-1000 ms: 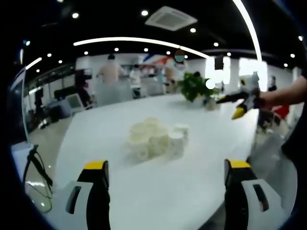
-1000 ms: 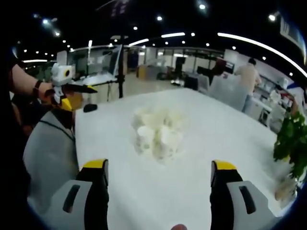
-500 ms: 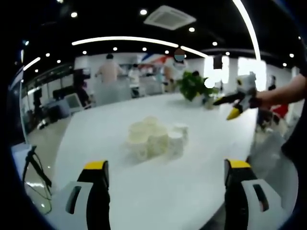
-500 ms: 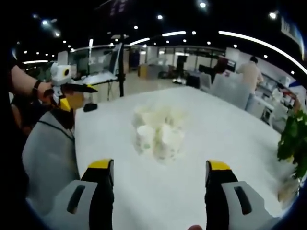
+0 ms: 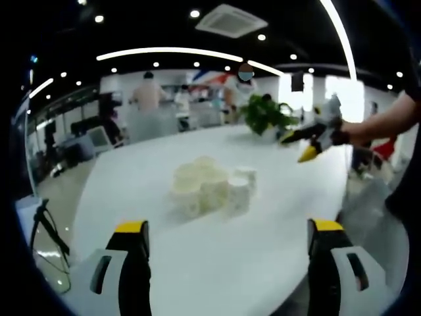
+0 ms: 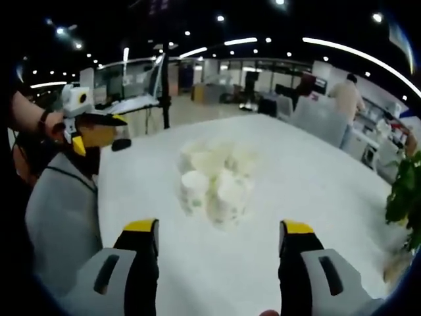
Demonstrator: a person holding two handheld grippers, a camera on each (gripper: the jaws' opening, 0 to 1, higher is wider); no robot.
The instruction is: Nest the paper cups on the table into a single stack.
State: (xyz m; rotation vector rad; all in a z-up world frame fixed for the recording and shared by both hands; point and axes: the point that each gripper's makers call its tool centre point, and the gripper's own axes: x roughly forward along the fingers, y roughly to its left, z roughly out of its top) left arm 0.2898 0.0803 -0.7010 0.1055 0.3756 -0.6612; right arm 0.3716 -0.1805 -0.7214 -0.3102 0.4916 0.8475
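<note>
A broad white table (image 5: 263, 224) spreads under both cameras, and the paper cups (image 5: 209, 189) stand bunched upright near its middle, touching one another, none nested as far as the blur allows. The right gripper view adds the table's near left edge, a grey chair back (image 6: 62, 217) beside it, and a small dark object (image 6: 121, 144) on the tabletop past the cups. The left gripper view adds a potted plant (image 5: 265, 116) at the far edge. Bare tabletop rings the cluster on every side. The left gripper (image 5: 227, 266) has its jaws spread wide, empty, short of the cups. The right gripper (image 6: 216, 263) is likewise wide and empty.
</note>
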